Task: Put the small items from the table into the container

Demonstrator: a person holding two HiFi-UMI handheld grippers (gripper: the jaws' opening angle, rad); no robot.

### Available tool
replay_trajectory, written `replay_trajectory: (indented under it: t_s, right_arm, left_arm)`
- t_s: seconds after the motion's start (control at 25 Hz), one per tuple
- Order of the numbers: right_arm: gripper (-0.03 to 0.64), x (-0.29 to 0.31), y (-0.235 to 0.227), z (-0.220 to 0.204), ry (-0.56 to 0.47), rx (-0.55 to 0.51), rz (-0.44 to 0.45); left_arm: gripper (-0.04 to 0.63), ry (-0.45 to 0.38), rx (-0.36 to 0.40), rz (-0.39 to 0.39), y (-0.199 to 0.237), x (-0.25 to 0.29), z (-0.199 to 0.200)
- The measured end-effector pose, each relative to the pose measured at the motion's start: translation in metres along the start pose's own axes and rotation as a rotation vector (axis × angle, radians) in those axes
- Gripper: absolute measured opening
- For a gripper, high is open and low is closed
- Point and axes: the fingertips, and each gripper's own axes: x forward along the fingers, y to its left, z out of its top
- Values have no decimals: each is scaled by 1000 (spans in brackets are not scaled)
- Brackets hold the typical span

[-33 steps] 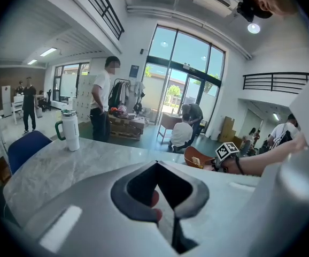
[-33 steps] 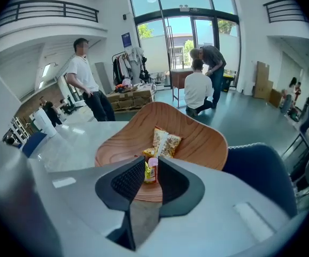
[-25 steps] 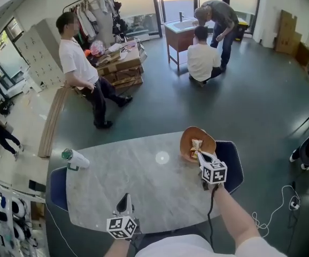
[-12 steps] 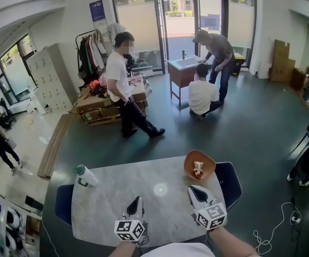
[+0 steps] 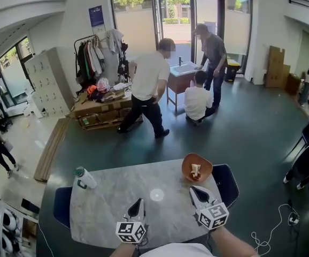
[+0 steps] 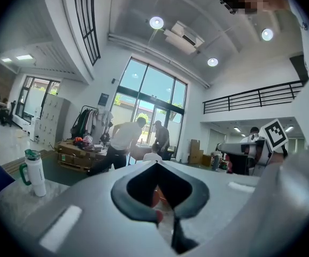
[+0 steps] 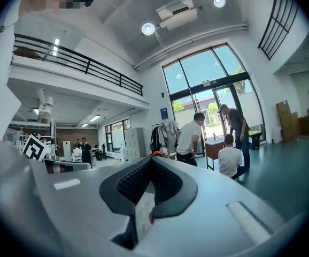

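Note:
An orange bowl (image 5: 197,167) stands at the far right corner of the grey marble table (image 5: 117,197), with a few small items lying in it. My right gripper (image 5: 199,193) hovers over the table just in front of the bowl, jaws shut and holding nothing. My left gripper (image 5: 137,205) hangs over the table's near middle, also shut and empty. In the left gripper view the jaws (image 6: 162,216) meet at their tips, and the right gripper (image 6: 250,149) shows off to the side. In the right gripper view the jaws (image 7: 144,218) are closed together.
A white bottle with a green lid (image 5: 85,178) stands at the table's far left corner. Blue chairs (image 5: 226,181) flank the table. Beyond it, a person in a white shirt (image 5: 149,87) walks across the dark floor, and two others are at a wooden stand (image 5: 180,76).
My right gripper has pulled back from over the bowl toward the near edge and risen. My left gripper has lifted a little. The person in white has walked from the left toward the middle.

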Motion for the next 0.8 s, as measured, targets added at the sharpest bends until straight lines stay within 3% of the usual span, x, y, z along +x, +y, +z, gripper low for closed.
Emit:
replay_trajectory:
  t_s: [0.8]
  right_arm:
    - [26, 20, 0, -6, 14, -5, 24]
  left_arm:
    - [5, -16, -10, 25, 18, -1, 0]
